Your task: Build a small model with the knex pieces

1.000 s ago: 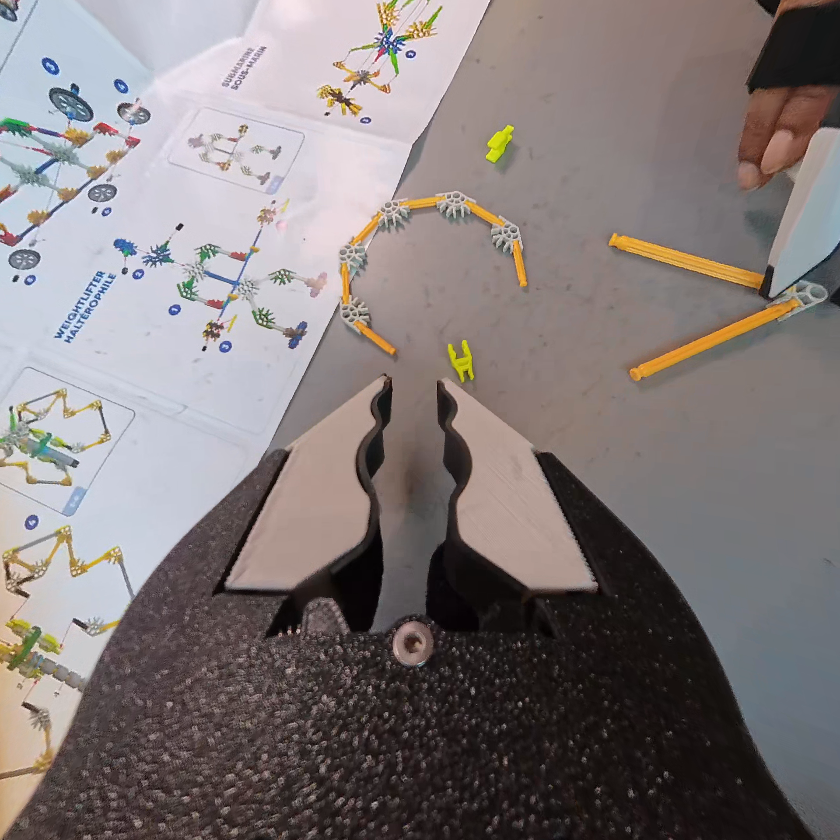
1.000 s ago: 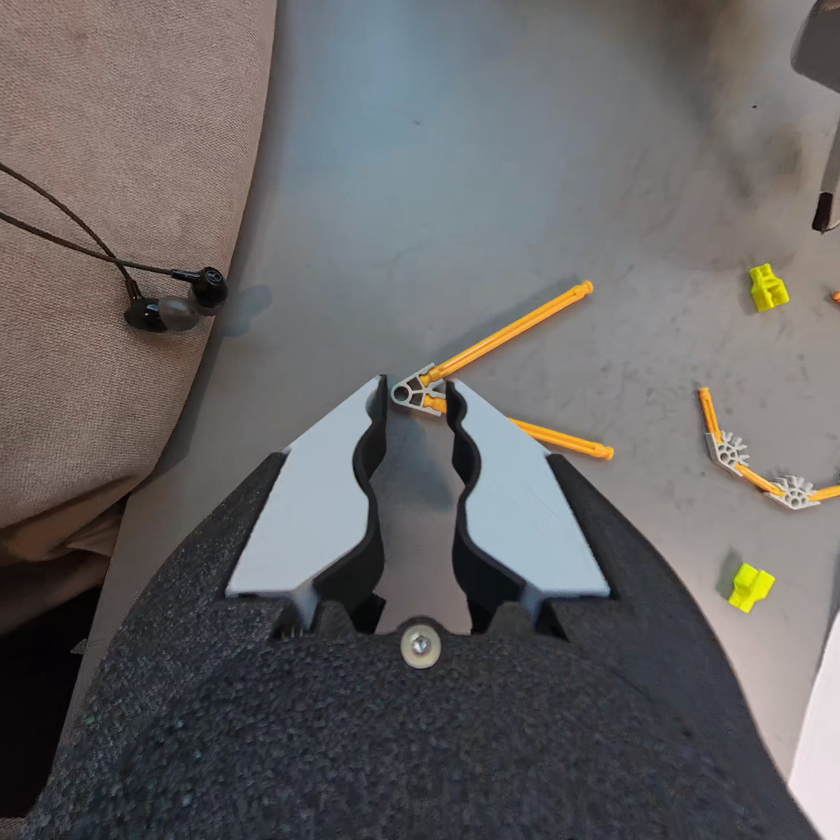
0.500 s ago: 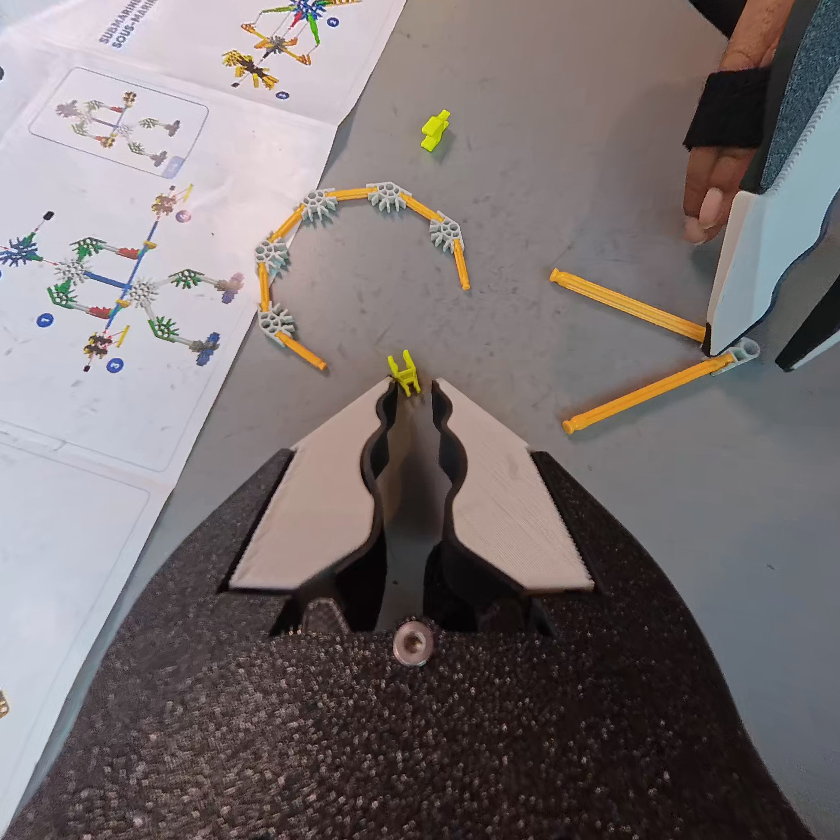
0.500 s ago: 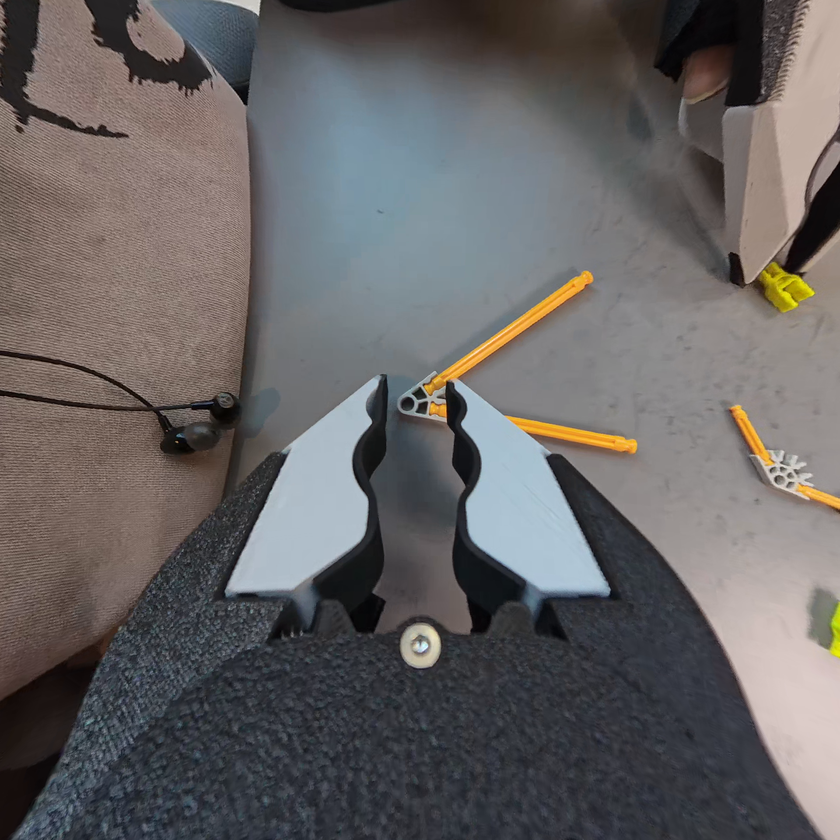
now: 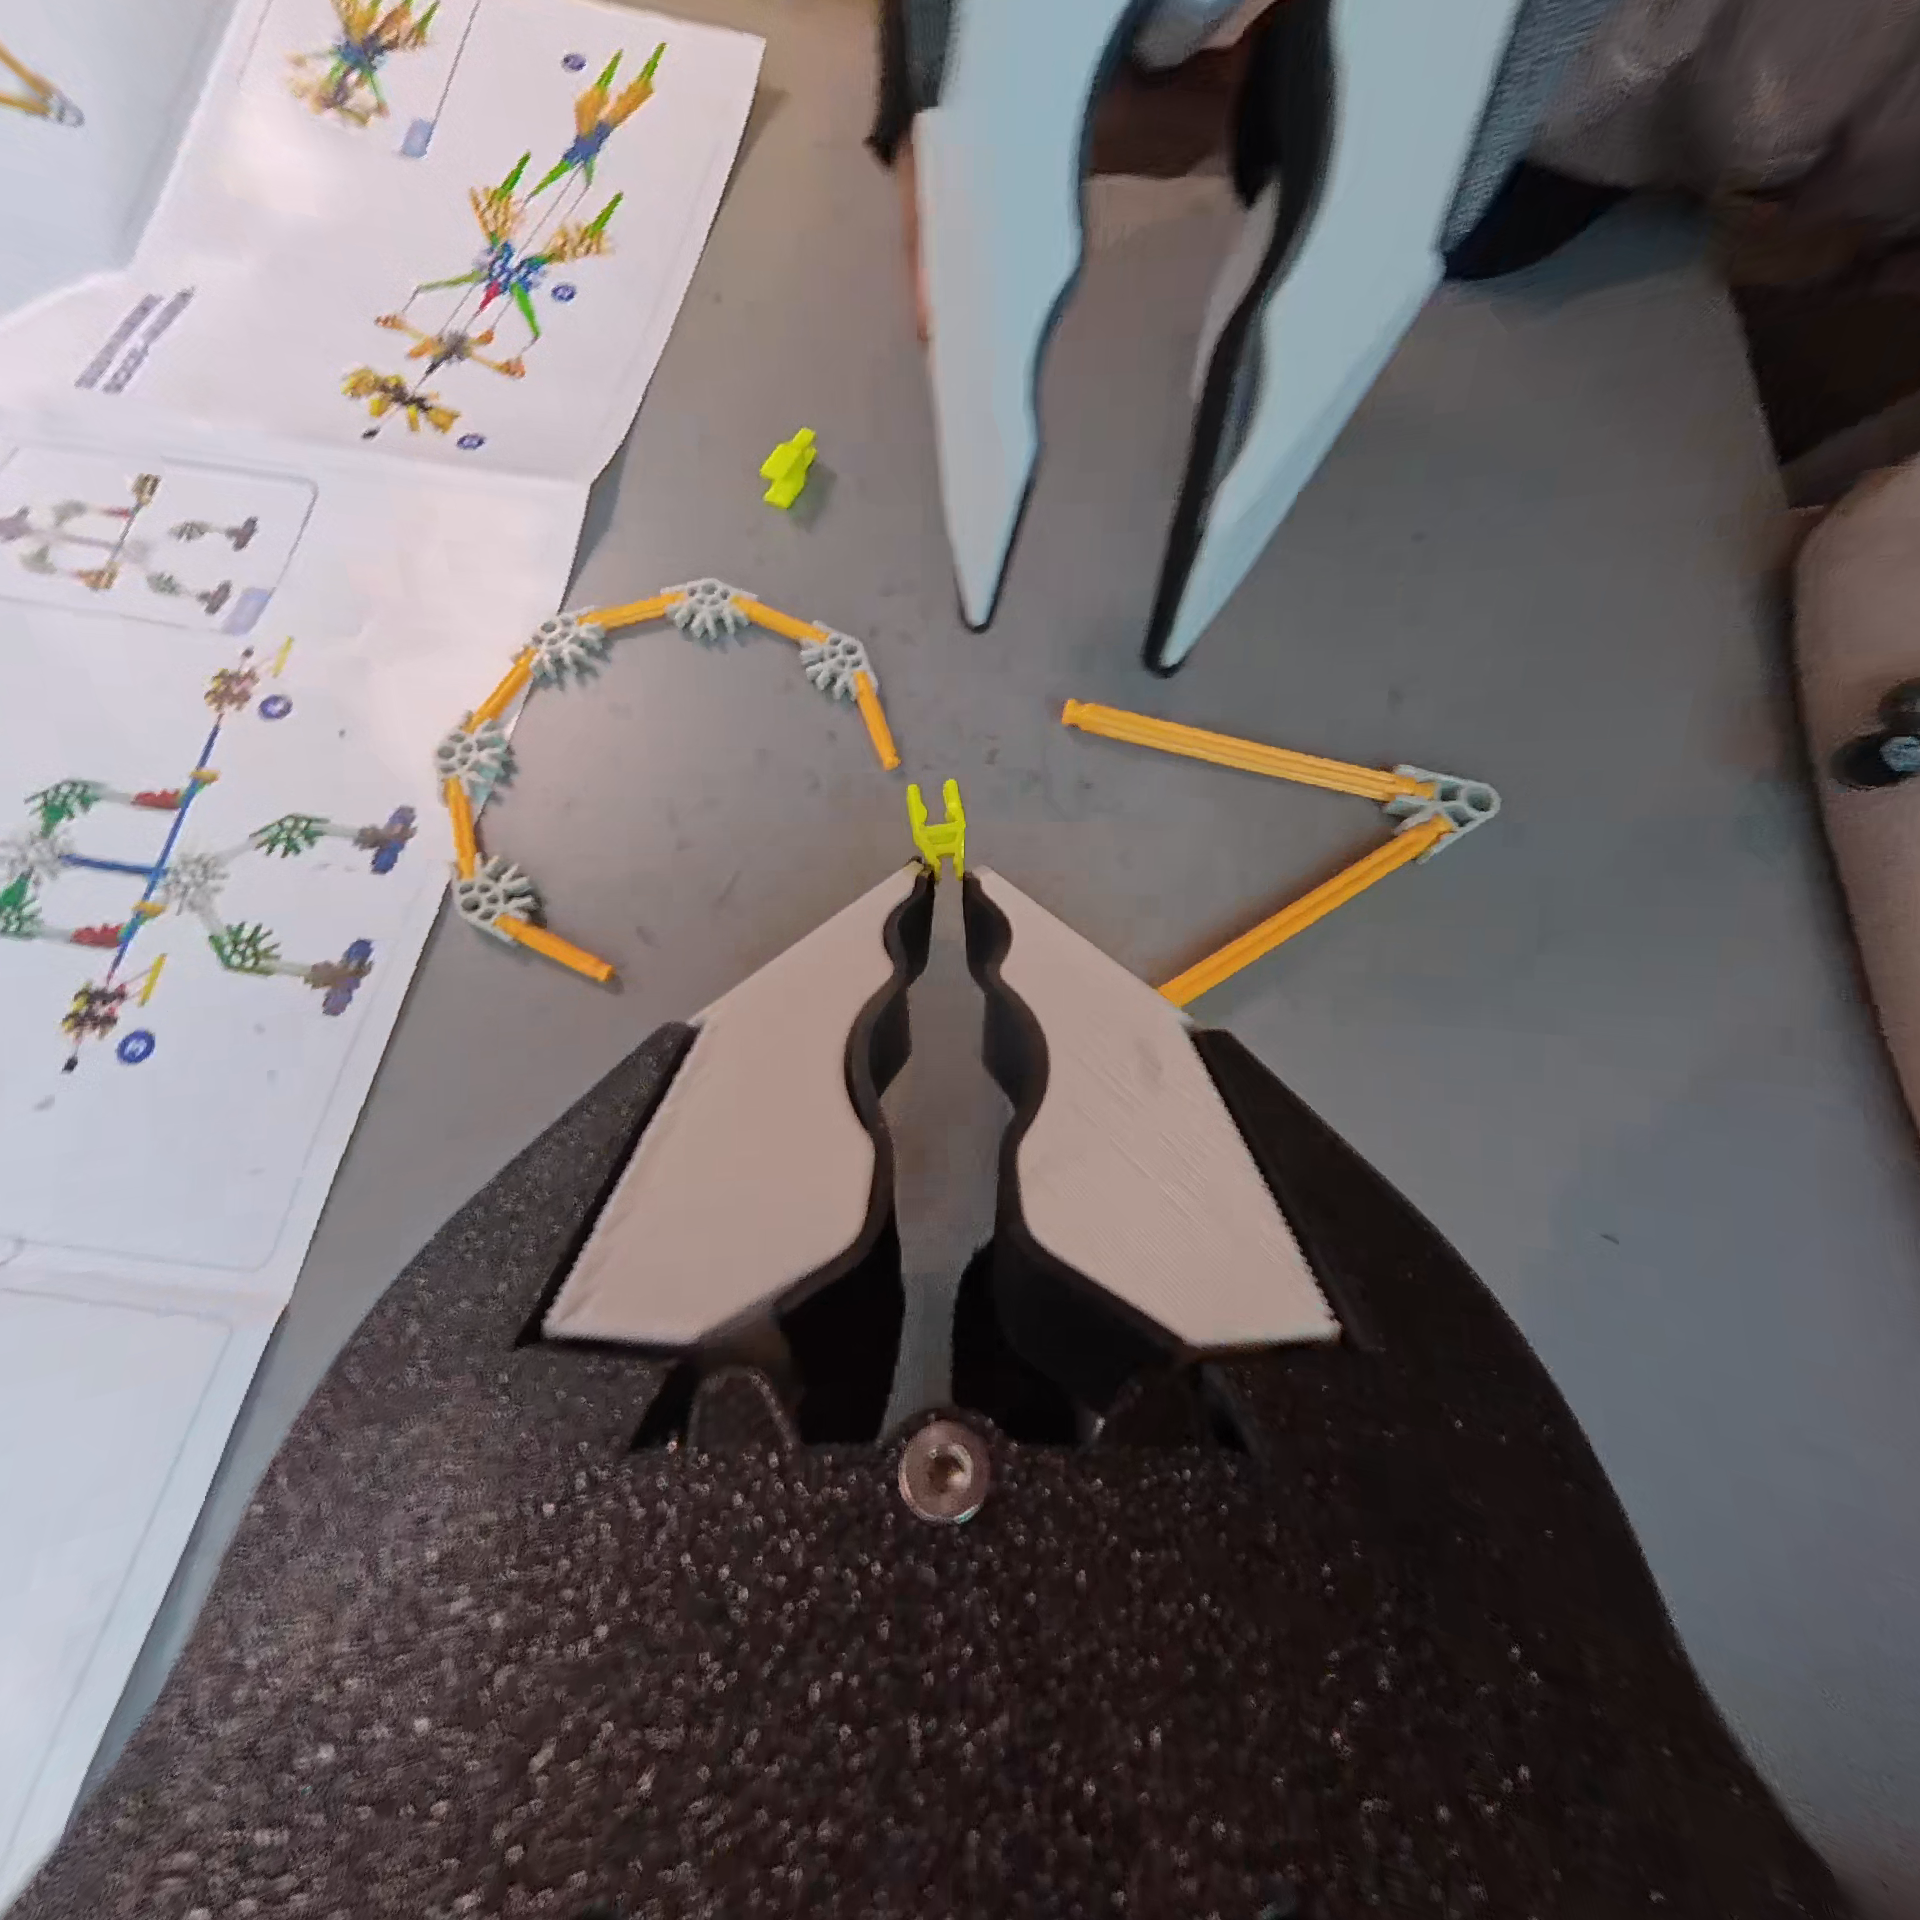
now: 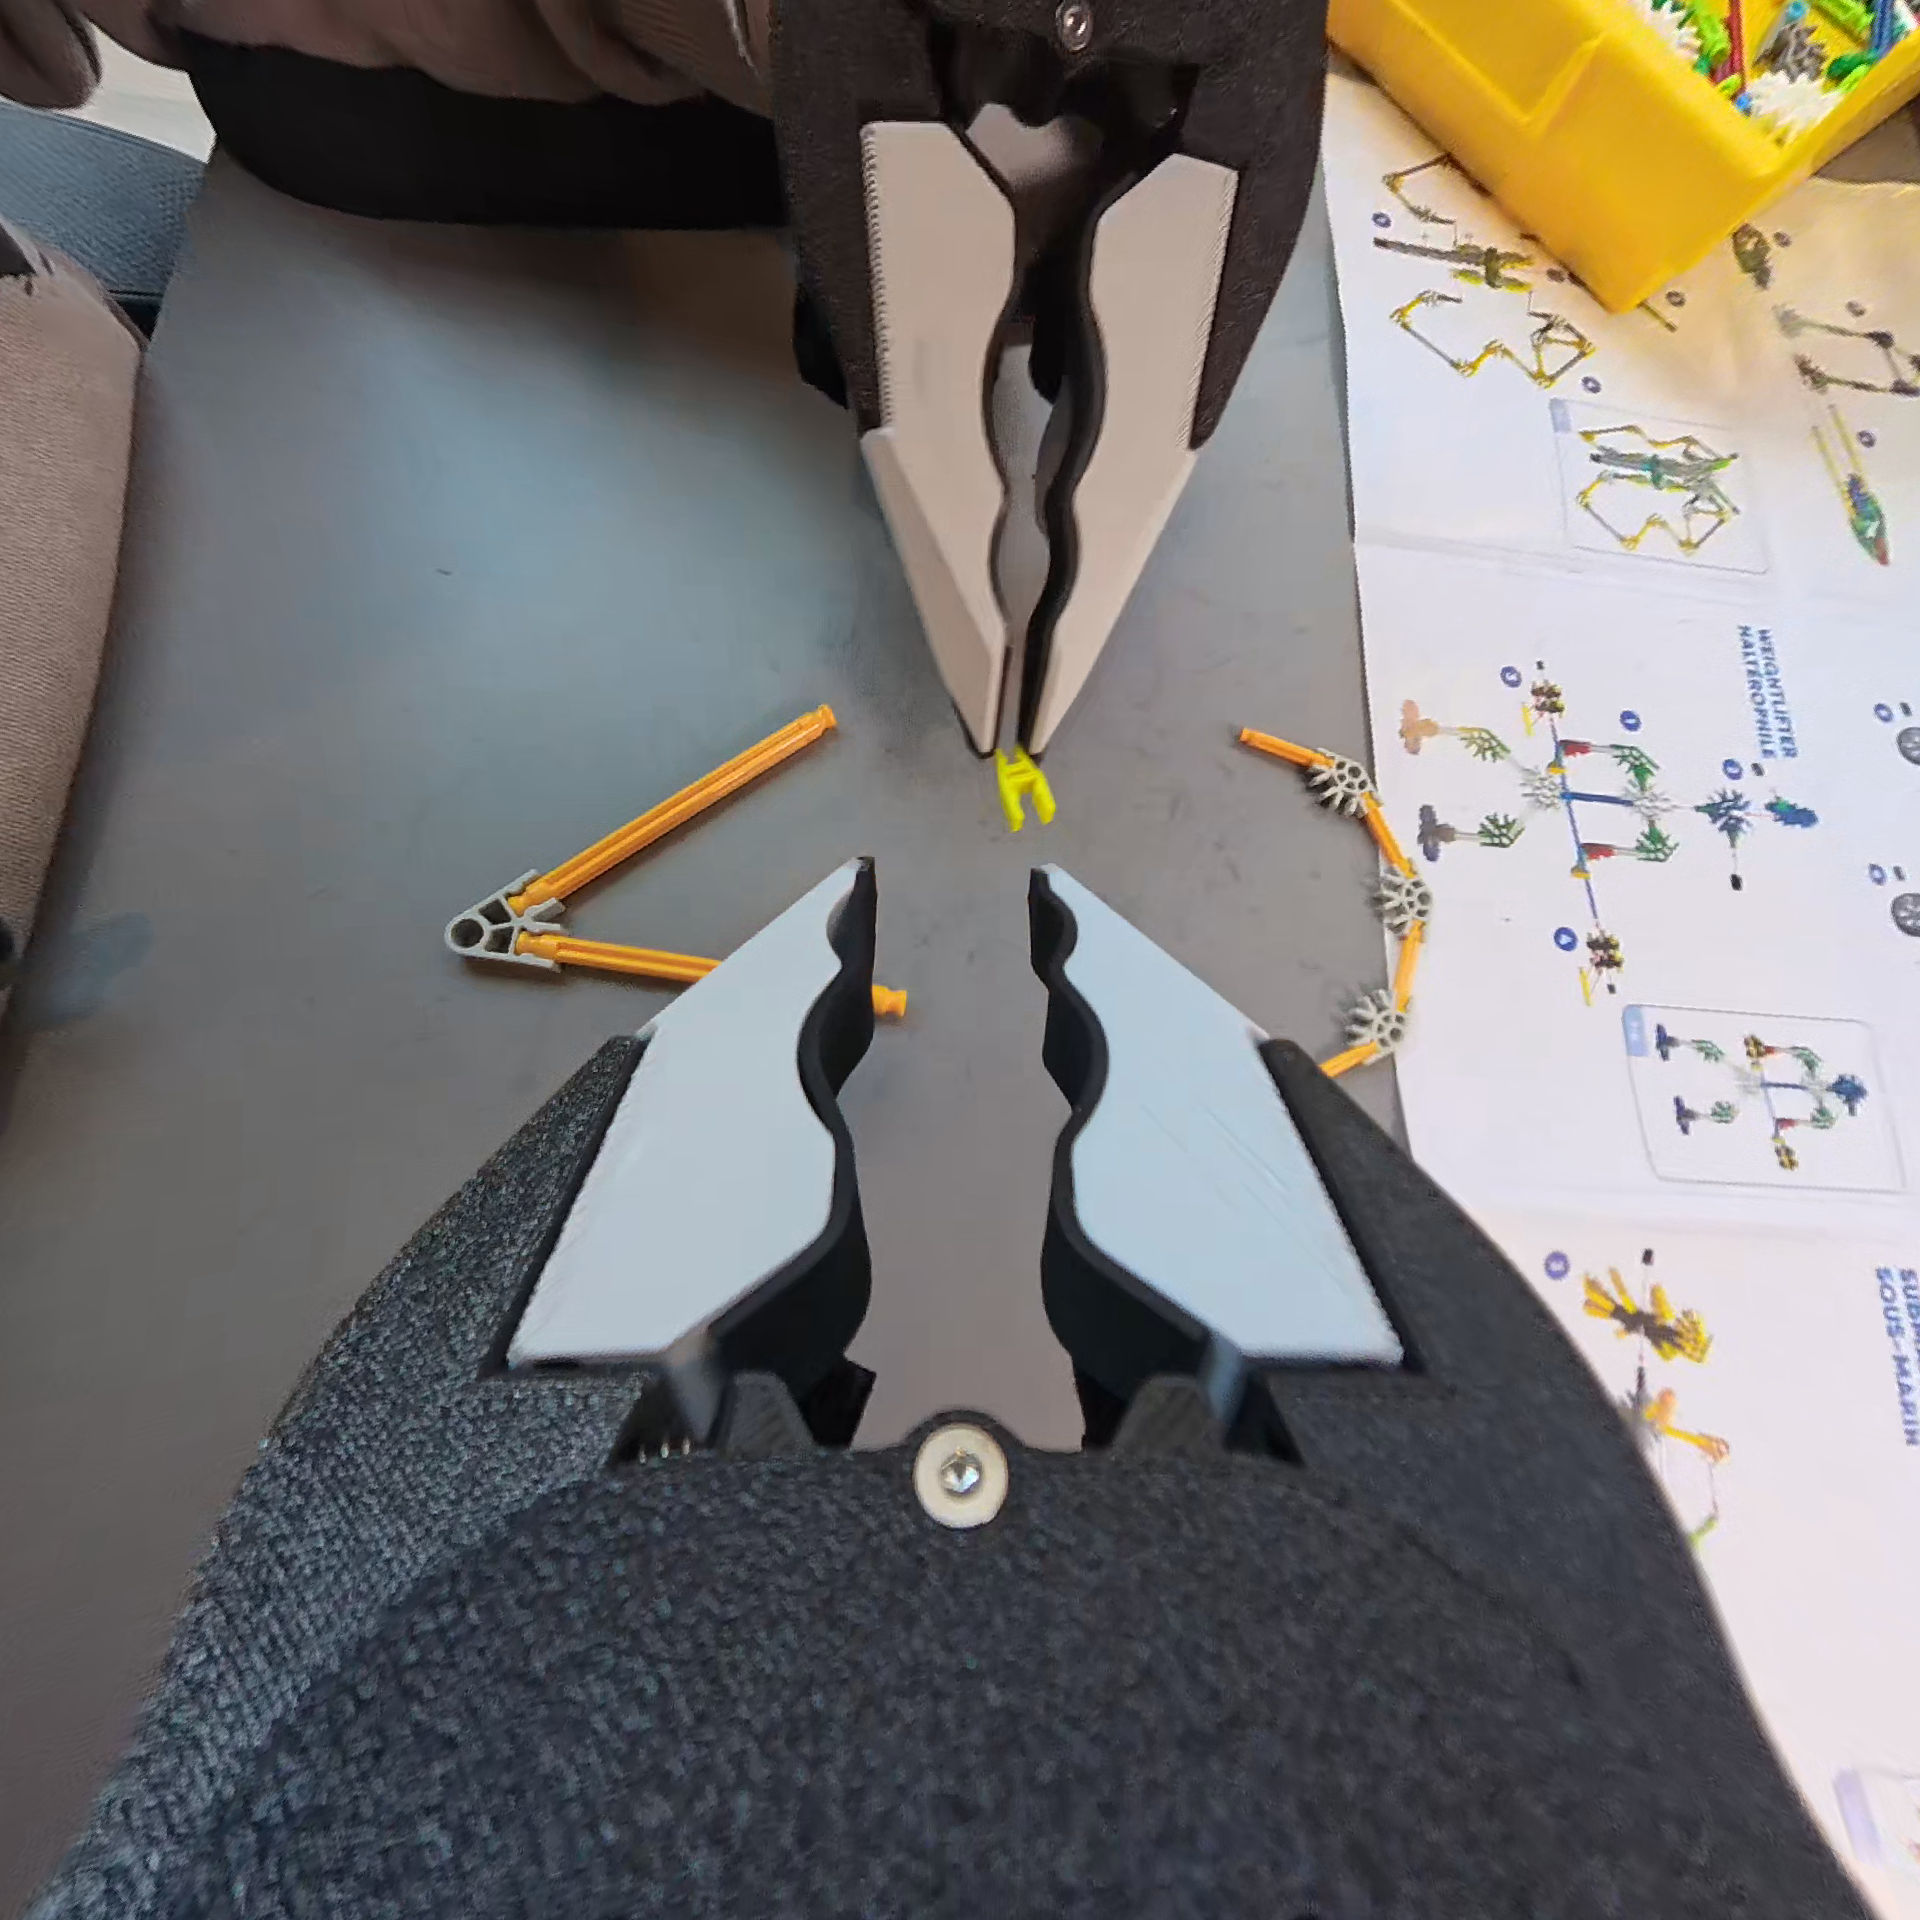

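My left gripper [image 5: 940, 881] is shut on the near end of a small yellow-green clip [image 5: 935, 831], just above the grey table [image 5: 1455, 1143]. In the right wrist view the left gripper [image 6: 1006, 743] points toward me with the clip [image 6: 1023, 795] sticking out of its tips. My right gripper [image 6: 951, 873] is open and empty, facing the clip a short way off; it also shows in the left wrist view [image 5: 1070, 644]. An arc of grey connectors and orange rods [image 5: 665, 717] lies left of the clip. Two orange rods joined by a grey corner connector [image 5: 1449, 805] lie to its right.
A second yellow-green clip [image 5: 790, 483] lies beyond the arc. A printed instruction sheet [image 5: 260, 727] covers the table's left side. A yellow bin of parts [image 6: 1621, 135] stands on the sheet [image 6: 1662, 883]. Beige fabric [image 5: 1860, 935] with earphones [image 5: 1881, 743] borders the table on the right. There is about 5 centimeters between the tips of the two grippers.
My left gripper moved forward to the yellow-green clip and shut on it. My right gripper drew away from the grey corner connector, opened wider and turned to face the left gripper.
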A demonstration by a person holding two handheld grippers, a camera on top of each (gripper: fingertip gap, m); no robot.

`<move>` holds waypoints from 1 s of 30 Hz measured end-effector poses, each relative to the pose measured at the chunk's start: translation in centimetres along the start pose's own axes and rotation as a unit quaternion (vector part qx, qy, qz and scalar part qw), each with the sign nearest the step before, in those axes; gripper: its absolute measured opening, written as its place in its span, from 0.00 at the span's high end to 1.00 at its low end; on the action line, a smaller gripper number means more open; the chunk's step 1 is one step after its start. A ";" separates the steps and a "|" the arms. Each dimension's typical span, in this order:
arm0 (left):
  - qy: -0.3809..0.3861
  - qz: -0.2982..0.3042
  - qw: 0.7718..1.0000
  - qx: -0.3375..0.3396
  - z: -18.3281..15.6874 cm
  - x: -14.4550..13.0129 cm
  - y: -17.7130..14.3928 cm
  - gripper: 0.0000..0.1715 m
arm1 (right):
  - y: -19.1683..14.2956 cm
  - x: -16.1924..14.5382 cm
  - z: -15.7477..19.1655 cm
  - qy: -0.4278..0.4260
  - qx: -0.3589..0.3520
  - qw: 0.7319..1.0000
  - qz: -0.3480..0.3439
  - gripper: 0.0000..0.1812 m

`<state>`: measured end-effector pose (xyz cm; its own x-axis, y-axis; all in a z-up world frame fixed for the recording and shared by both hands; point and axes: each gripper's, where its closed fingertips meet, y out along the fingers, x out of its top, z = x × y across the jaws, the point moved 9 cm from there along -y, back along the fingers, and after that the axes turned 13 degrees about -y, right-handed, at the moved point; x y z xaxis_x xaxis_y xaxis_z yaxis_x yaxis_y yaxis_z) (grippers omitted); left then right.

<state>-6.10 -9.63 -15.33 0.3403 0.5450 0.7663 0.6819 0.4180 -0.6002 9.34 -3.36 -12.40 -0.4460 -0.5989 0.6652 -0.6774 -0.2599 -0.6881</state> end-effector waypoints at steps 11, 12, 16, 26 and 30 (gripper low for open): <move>0.052 -0.008 0.995 -0.085 -2.4 0.2 -0.2 0.97 | 2.2 0.2 1.5 0.003 0.025 0.998 -0.051 0.95; 0.053 -0.005 0.995 -0.082 -2.3 0.2 -0.3 0.97 | 2.4 0.2 1.5 0.014 0.022 0.998 -0.049 0.95; 0.046 0.011 0.997 -0.068 -1.6 -0.1 -1.0 0.97 | 3.5 1.0 1.3 0.062 -0.004 0.998 -0.018 0.95; 0.037 0.047 0.994 -0.091 -0.9 -1.4 -1.8 1.00 | 5.4 2.6 1.9 0.145 -0.002 0.989 0.025 0.94; 0.038 0.057 0.993 -0.091 -0.9 -1.6 -1.7 1.00 | 5.6 2.9 2.0 0.135 -0.006 0.990 0.049 0.94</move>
<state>-7.21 -11.85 -15.30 0.4656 0.5215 0.7150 0.7393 0.2148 -0.6382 5.44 -8.11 -14.90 -0.6486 -0.3961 0.6499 -0.6294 -0.2009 -0.7507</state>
